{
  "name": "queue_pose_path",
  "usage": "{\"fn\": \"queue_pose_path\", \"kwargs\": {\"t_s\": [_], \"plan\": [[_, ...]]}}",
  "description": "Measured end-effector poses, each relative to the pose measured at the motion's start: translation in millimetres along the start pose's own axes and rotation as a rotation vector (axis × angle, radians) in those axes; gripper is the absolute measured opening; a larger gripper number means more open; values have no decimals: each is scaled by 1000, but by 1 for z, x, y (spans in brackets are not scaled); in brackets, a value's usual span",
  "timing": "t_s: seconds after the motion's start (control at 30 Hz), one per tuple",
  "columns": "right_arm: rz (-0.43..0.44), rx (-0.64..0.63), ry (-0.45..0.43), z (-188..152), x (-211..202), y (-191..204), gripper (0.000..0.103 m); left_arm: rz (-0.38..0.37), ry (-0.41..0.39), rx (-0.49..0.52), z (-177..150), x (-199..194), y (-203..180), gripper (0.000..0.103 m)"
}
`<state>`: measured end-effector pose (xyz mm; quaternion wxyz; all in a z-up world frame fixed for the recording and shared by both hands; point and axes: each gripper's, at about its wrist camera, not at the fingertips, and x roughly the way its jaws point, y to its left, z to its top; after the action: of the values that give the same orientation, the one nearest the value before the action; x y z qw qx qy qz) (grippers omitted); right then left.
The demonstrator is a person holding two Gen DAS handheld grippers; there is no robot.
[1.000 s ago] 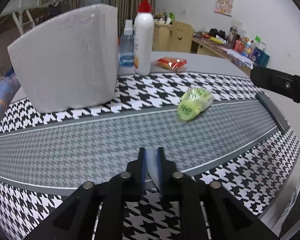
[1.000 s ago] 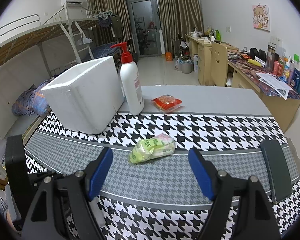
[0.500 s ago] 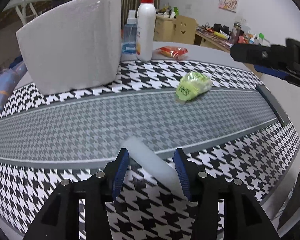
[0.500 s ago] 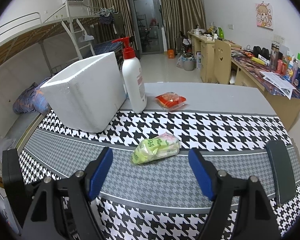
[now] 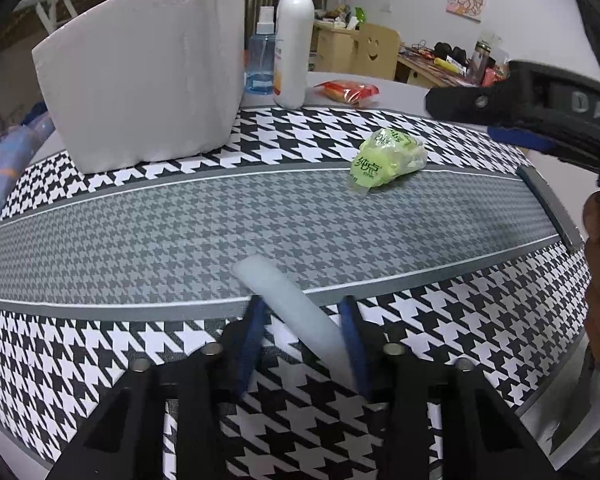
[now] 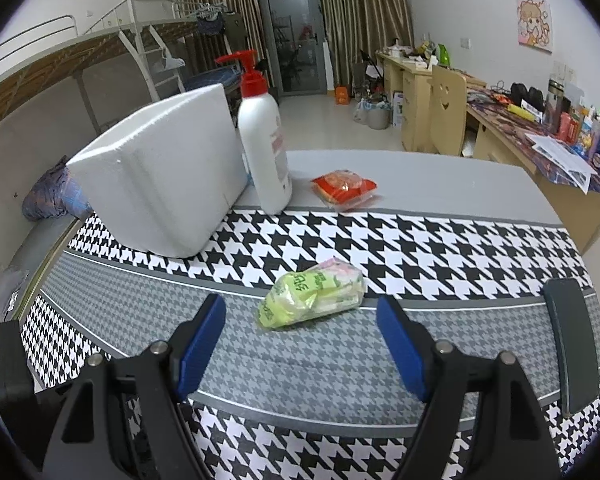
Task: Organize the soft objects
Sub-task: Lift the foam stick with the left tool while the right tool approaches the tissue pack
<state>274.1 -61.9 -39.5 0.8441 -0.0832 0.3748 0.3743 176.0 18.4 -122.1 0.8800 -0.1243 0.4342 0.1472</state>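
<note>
A houndstooth-clothed table (image 6: 440,248) bears a foam box (image 6: 160,184), pump bottle (image 6: 264,148), red packet (image 6: 344,188) and green packet (image 6: 312,294).

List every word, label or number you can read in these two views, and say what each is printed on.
"纯点": green snack packet, on its near end.
"DAS": black body of the right hand-held gripper, letters cut off at the left view's edge.
White pump bottle: red label print, too blurred to read.
Red snack packet: print too small.
</note>
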Motion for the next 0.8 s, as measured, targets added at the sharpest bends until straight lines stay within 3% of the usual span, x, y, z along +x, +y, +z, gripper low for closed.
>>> {"fn": "queue_pose_path", "kwargs": {"t_s": [0.17,0.3,0.8], "plan": [[-12,13,43,-1,14,-2,82,-13,-18,4,2,4,1,25],[-11,24,64,-3,21,-2,82,-34,-23,-12,8,5,8,11],[-45,40,129,0,45,7,82,-68,-64,-12,10,-19,32,10]]}}
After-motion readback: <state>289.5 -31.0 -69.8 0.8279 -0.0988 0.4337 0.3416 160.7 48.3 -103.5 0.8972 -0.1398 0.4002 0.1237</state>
